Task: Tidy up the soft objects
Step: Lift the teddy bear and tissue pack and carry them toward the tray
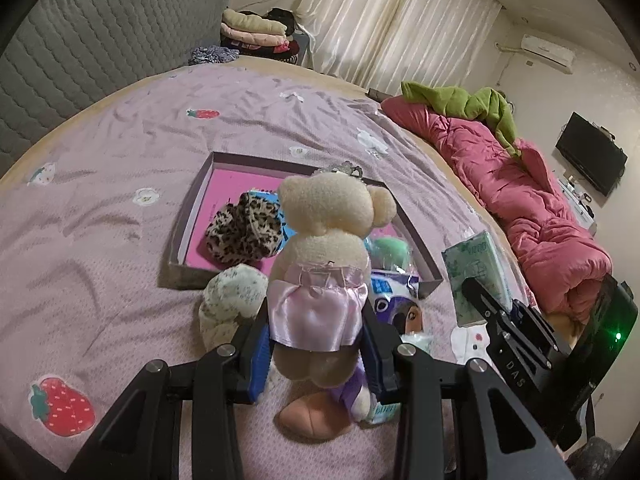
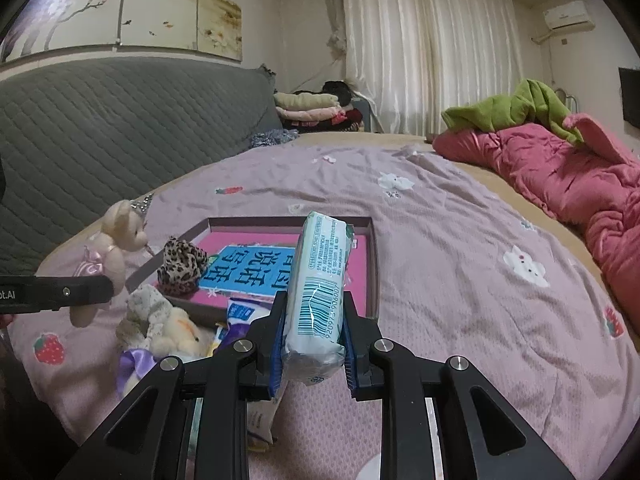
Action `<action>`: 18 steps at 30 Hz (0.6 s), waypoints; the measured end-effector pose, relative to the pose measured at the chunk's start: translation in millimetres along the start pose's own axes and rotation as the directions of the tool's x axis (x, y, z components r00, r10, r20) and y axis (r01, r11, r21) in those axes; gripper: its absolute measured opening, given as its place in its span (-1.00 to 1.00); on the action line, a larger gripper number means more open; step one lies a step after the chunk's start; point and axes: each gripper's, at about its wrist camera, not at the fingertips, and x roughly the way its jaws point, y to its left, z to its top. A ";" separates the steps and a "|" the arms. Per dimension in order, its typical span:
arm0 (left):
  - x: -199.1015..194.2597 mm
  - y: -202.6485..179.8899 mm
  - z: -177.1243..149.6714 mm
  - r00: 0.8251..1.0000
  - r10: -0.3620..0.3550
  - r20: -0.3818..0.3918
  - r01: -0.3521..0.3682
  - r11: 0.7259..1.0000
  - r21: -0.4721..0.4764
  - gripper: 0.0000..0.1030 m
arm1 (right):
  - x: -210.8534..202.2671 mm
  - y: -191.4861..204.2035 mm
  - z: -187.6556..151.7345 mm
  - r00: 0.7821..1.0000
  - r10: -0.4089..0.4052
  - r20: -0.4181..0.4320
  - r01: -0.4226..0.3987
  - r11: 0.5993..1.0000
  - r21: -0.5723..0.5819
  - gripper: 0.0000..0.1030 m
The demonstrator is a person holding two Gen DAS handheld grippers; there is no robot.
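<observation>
Two grips: my left gripper (image 1: 316, 344) pinches the teddy bear (image 1: 320, 264) at its skirt, my right gripper (image 2: 312, 344) pinches the tissue pack (image 2: 320, 276). Both hang over the box's near edge (image 1: 224, 274); I judge each should clear the wall, then drop onto bare pink floor (image 1: 240, 180) beside the leopard plush (image 1: 244, 228).

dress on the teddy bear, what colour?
Shiny pale pink satin dress on the teddy bear; clearest in the left wrist view.

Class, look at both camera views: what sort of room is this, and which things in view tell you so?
Most likely a bedroom in a home: a wide bed with a strawberry-print sheet, a crumpled pink quilt along one side, and folded clothes stacked by the curtained window.
</observation>
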 end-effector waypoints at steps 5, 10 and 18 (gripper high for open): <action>6.6 -4.5 9.2 1.000 0.001 0.007 -0.001 1.000 0.001 -0.25 | 7.0 -5.6 7.4 1.000 -0.013 0.019 0.013 1.000 0.015 -0.53; 14.9 -5.9 19.9 1.000 -0.006 0.017 0.006 1.000 -0.014 -0.24 | 16.1 -13.5 13.9 0.999 -0.030 0.031 0.029 0.999 0.028 -0.53; 30.9 -13.9 33.5 1.000 -0.004 0.028 0.004 1.000 -0.001 -0.25 | 26.1 -20.4 20.2 0.997 -0.052 0.048 0.051 0.998 0.031 -0.53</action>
